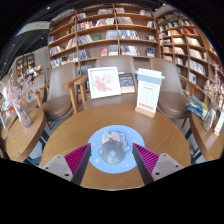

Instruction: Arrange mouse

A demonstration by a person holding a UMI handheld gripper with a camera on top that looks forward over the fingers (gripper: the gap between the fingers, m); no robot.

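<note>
The gripper (111, 158) is level over the round table (70, 128). Its fingers are spread, with the mouse (111, 150) between them on a blue disc (111, 137).

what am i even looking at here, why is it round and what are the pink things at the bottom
It is a single picture from a wide-angle camera mounted on a hand-held gripper, which a person carries; the lens bends everything into a round shape. The pink things are pads on the inner faces of its two jaws, which point forward from the bottom. They stand open, holding nothing. Between them a silvery mouse rests on a round light blue mat, with a gap at either side. Both lie on a round wooden table. Beyond stand a white sign, a poster board and bookshelves, so the room looks like a library.
</note>
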